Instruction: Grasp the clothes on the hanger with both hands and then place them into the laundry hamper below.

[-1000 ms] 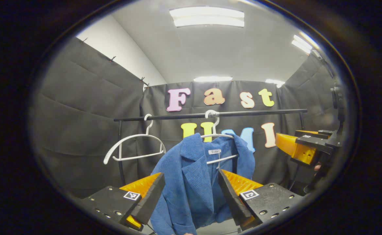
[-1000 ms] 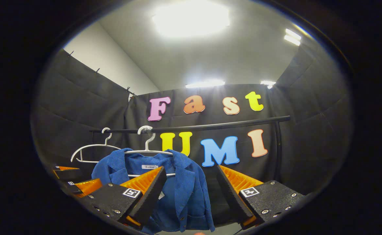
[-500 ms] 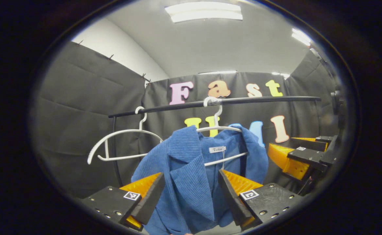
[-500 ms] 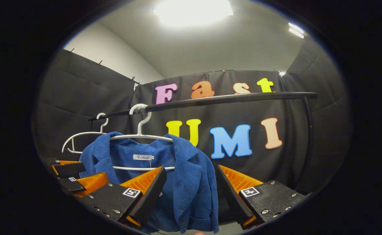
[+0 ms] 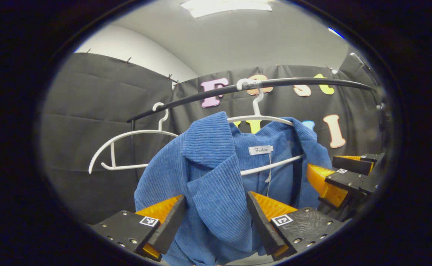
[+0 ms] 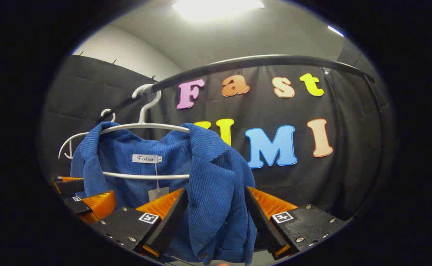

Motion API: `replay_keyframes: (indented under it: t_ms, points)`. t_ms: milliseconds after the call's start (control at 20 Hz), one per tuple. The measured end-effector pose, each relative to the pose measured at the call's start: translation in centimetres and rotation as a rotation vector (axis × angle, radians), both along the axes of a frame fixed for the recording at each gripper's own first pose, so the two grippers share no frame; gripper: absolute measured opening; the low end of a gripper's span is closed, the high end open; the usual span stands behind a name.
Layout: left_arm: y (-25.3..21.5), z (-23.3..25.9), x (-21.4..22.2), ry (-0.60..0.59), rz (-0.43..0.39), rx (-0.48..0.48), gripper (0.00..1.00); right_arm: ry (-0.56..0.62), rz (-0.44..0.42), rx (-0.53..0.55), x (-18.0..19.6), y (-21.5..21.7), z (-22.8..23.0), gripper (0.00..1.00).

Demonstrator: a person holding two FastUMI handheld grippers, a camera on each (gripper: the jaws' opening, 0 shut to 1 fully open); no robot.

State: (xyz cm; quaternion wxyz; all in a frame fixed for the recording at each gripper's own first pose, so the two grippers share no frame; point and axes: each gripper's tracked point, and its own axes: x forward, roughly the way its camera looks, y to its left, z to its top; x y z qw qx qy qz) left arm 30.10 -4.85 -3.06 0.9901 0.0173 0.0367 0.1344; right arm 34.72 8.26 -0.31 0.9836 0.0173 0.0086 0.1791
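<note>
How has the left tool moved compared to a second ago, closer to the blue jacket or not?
Yes. The left tool has closed in on the blue jacket, which now looms larger between its open fingers, under the rail.

The left tongs [image 5: 215, 218] and right tongs [image 6: 213, 216] look alike: each has two textured black blocks studded with silver screws, a small square black-and-white marker on top of each, and wedge-shaped ribbed fingers [image 5: 170, 221].

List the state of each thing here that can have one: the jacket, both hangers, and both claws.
Blue jacket: hanging on its hanger, front open.
Jacket's hanger: hooked on the rail.
Second hanger: bare, hooked on the rail.
Left claw: open, one jacket lapel between its fingers.
Right claw: open, the other lapel between its fingers.
</note>
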Motion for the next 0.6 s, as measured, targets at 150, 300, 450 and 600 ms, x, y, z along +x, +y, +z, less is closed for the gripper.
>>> replay_keyframes:
  t_ms: [150, 300, 450, 600]
  points:
    - [0.4, 0.1, 0.8, -0.026, 0.006, -0.017, 0.95, 0.058, 0.0, -0.005, 1.2, 0.8, -2.5, 0.95]
    - [0.4, -0.6, 1.5, -0.004, 0.018, 0.02, 0.94, 0.118, 0.001, 0.007, 1.7, 1.3, -4.4, 0.95]
    - [0.3, -1.3, 2.3, 0.012, 0.049, 0.063, 0.93, 0.112, 0.001, 0.003, 2.3, 1.5, -4.8, 0.93]
    - [0.5, -2.1, 2.5, 0.034, 0.07, 0.08, 0.86, 0.124, 0.014, 0.001, 2.3, 1.8, -4.9, 0.78]
